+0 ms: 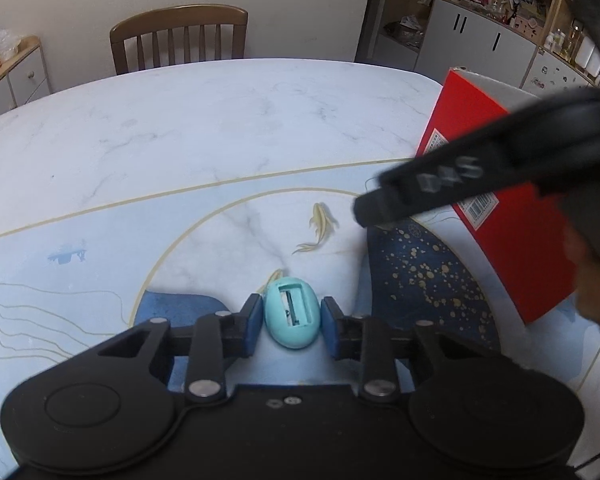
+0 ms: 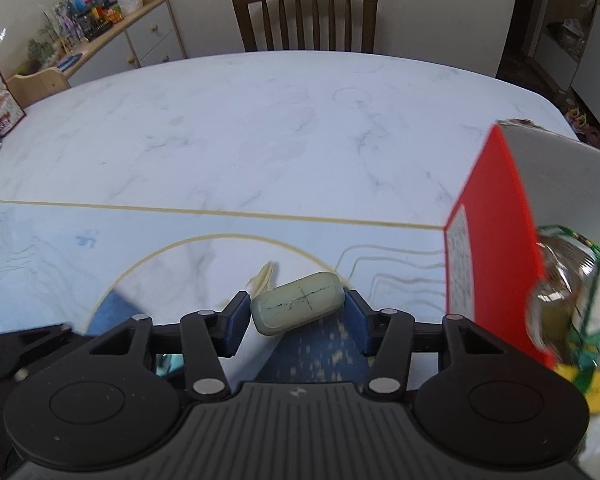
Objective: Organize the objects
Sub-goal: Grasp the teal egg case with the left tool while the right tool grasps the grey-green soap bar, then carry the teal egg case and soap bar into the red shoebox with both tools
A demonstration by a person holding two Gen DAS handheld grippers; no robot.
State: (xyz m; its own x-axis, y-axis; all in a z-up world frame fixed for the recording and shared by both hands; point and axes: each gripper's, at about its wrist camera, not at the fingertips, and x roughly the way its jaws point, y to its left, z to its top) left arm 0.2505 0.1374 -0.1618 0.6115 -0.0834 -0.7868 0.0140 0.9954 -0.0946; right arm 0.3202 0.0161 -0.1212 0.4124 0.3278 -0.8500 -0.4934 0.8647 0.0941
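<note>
Over the table's (image 1: 180,128) near edge, the left gripper (image 1: 288,312) brackets a small, light, hard-looking sharpener (image 1: 292,312) without clearly pinching its slick rounded sides, while the right gripper (image 2: 298,308) clamps a firm eraser (image 2: 298,308) by its ends beside the box (image 2: 496,216).

sharpener (image 1: 292,314): turquoise | eraser (image 2: 298,303): grey-green, black cracks | box (image 1: 496,196): red | table (image 1: 204,128): white marble

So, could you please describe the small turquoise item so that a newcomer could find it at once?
Start at the marble table with the gold circle printed on it. At the circle's near edge, the left tongs bracket a turquoise egg-shaped sharpener. Its rectangular slot on top distinguishes it from the flat grey-green block in the right tongs.
</note>
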